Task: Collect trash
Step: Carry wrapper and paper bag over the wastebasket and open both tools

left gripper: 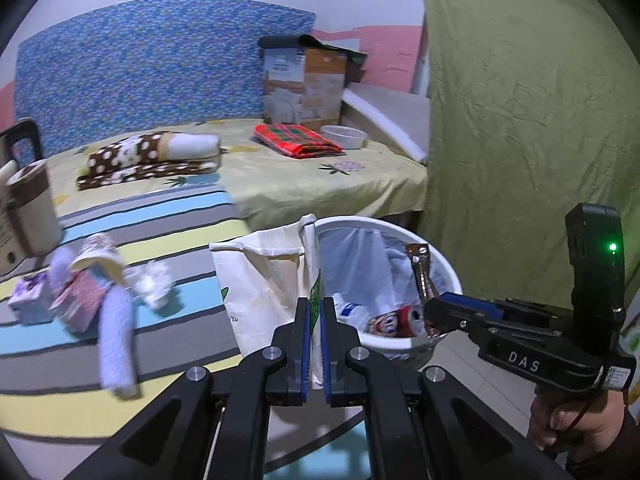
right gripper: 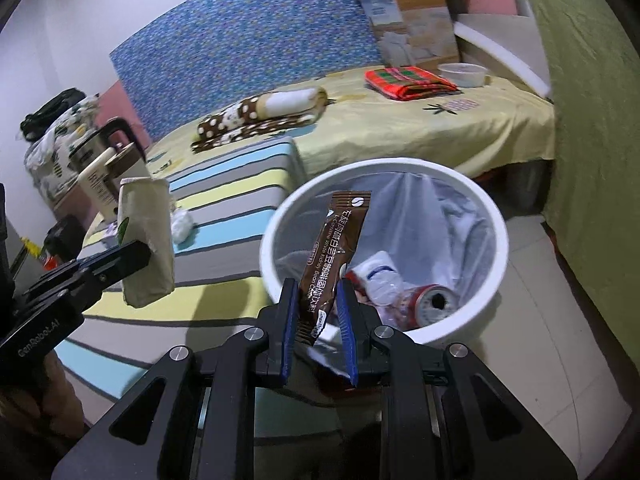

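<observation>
Trash bin (right gripper: pixel 494 216) sits below my right gripper (right gripper: pixel 318 312), fingers slightly parted around a brown sachet (right gripper: pixel 336 248). Left gripper (left gripper: pixel 316 320) clamps a cream paper bag (left gripper: pixel 264 280).

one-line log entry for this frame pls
left gripper: shut on paper bag | right gripper: open, coffee sachet between jaws | above trash bin

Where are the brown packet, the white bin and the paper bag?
brown packet (right gripper: pixel 336 248), right wrist view, middle of wrapper.
white bin (right gripper: pixel 496 216), right wrist view, right rim.
paper bag (left gripper: pixel 260 280), left wrist view, front face.
</observation>
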`<state>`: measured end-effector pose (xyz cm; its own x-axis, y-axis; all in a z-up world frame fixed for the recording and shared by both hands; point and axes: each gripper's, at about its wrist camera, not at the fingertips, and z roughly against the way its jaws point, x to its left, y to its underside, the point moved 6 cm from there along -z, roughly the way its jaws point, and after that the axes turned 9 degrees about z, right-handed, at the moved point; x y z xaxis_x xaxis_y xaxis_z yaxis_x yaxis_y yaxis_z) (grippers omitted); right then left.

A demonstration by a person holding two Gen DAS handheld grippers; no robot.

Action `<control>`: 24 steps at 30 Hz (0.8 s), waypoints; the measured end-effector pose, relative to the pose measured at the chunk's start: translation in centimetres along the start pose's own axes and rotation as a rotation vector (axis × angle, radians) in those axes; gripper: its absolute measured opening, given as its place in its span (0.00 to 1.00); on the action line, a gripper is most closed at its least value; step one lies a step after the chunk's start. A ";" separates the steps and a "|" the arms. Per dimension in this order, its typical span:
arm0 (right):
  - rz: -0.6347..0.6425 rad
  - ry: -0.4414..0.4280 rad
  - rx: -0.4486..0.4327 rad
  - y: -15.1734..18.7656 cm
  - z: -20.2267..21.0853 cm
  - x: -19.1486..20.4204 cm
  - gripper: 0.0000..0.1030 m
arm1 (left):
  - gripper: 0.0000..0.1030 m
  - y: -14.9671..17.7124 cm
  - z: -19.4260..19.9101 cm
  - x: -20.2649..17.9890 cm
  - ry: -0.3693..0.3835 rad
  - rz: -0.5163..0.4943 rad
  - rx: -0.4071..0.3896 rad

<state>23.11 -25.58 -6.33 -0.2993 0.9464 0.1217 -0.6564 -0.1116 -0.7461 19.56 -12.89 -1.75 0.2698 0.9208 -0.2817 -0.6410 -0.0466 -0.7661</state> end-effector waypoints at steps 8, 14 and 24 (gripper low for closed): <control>-0.025 0.021 0.019 0.4 -0.7 -1.6 0.22 | 0.04 -0.8 -3.6 -2.4 0.075 -0.014 0.029; -0.037 0.034 0.036 0.6 -1.2 -3.0 0.22 | 0.04 -0.8 -6.3 -3.5 0.108 -0.024 0.055; -0.057 0.045 0.068 0.7 -2.3 -4.5 0.23 | 0.06 -0.9 -10.0 -3.6 0.135 0.002 0.092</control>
<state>25.61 -29.25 -8.94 -0.2293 0.9643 0.1324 -0.7175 -0.0756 -0.6924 26.33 -20.04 -5.83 0.3591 0.8598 -0.3630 -0.7033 -0.0064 -0.7109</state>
